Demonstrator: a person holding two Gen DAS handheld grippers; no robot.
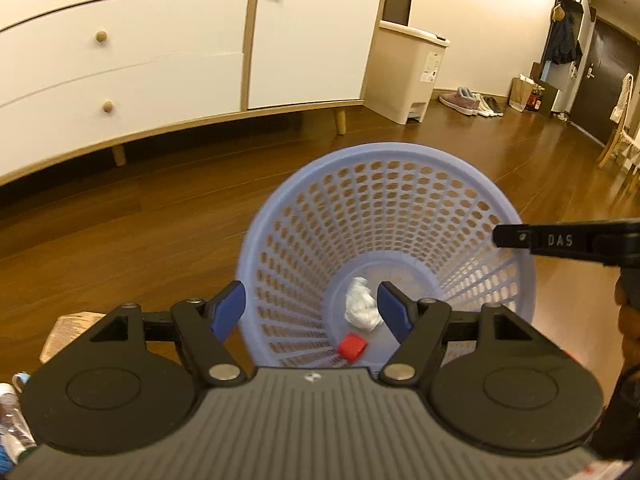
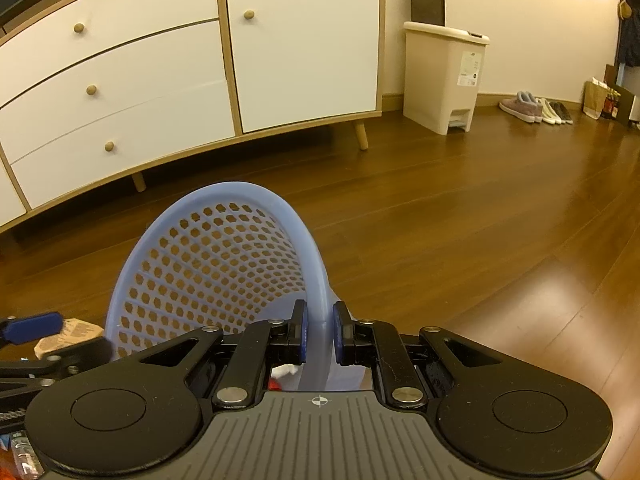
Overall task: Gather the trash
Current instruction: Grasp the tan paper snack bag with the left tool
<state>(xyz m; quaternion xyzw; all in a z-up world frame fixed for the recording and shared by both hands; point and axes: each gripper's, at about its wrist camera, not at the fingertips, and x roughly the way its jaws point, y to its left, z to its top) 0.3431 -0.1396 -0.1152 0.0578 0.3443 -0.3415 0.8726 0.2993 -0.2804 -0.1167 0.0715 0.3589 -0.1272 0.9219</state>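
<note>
Blue perforated basket (image 1: 384,216) held tipped toward the cameras, the right gripper (image 2: 319,334) with its jaws clamped on the near rim, one pad inside and one outside; the left gripper (image 1: 312,310) poised over the basket mouth, jaws apart and empty. Contents at the basket bottom, counted: one crumpled white tissue (image 1: 362,308) and one small red piece (image 1: 352,347), two items in all. Outside the basket: one brown printed card (image 1: 66,334) on the wooden floor (image 2: 440,232) just beside the basket, and at least one clear plastic bottle (image 1: 10,420) at the lower left, partly cut off by the frame edge. Judged step: fetching the next piece of trash; it is best done by keeping the rim grip firm and the mouth steady, tilted toward the left gripper, and by closing squarely on the flat card's edge
</note>
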